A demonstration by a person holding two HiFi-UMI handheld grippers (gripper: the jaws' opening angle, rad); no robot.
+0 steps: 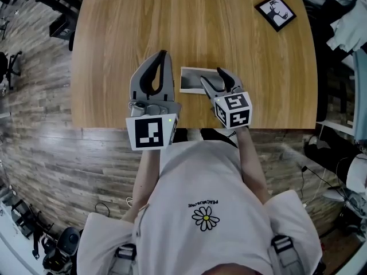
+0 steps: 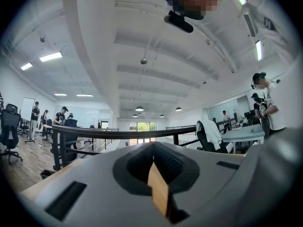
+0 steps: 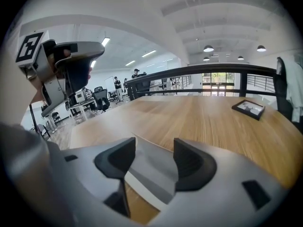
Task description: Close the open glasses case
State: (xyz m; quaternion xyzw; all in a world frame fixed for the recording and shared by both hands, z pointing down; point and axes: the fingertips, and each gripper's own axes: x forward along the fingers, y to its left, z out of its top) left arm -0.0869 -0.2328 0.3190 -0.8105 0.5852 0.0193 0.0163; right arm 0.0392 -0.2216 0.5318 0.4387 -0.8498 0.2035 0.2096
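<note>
Wood table (image 1: 195,27), framed picture (image 1: 276,12) at far right corner. Grey-brown plank floor (image 1: 40,148). Black railing (image 3: 213,72) beyond table. White beamed ceiling (image 2: 156,56), strip lights (image 2: 51,56) left (round lamps (image 3: 208,48) farther back). Bright window (image 2: 142,126) at far end. Office chair (image 2: 9,131) left.
</note>
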